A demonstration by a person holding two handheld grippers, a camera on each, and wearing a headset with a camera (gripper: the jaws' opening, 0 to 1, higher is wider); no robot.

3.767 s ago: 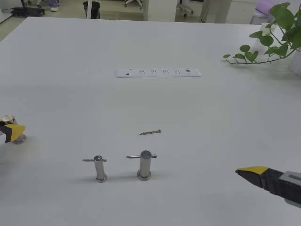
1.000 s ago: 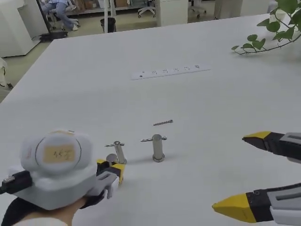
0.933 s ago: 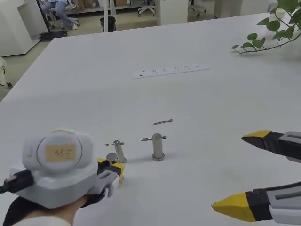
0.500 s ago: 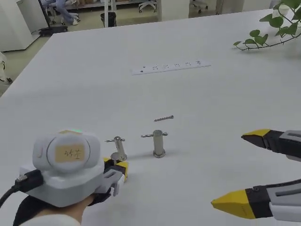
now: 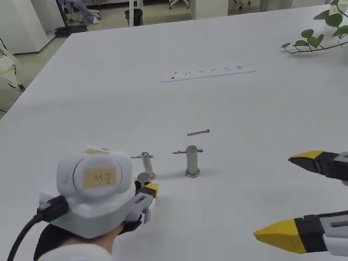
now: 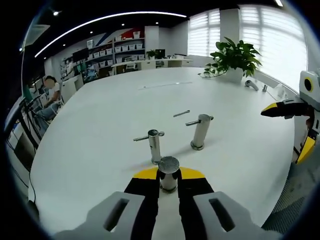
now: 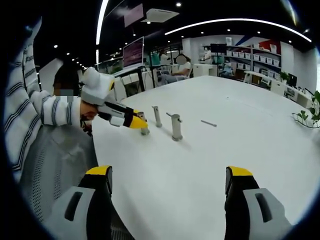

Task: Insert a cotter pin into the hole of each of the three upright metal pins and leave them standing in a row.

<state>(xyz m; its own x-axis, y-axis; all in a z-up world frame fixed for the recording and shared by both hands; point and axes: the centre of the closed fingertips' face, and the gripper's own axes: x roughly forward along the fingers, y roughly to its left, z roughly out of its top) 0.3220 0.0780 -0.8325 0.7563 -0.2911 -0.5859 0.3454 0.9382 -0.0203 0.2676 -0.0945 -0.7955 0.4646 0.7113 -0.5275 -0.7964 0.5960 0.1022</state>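
Standing upright, the bare pin (image 6: pixel 168 170) is clamped in the left tool (image 5: pixel 148 190), just beside the middle pin (image 5: pixel 145 165). The end pin (image 5: pixel 191 161) is near; both carry cotter pins. A loose cotter pin (image 5: pixel 198 132) lies on the table (image 5: pixel 244 109) beyond. The right tool (image 7: pixel 169 172) hangs wide apart.

White table (image 5: pixel 81 98); power strip (image 5: pixel 208 73); loose cotter pin (image 5: pixel 198 132); thick pin (image 5: pixel 191 161), thin pin (image 5: pixel 146 165) upright.

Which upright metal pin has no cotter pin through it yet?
The silver metal pin in the left gripper; the middle pin and far pin each carry a cotter pin.
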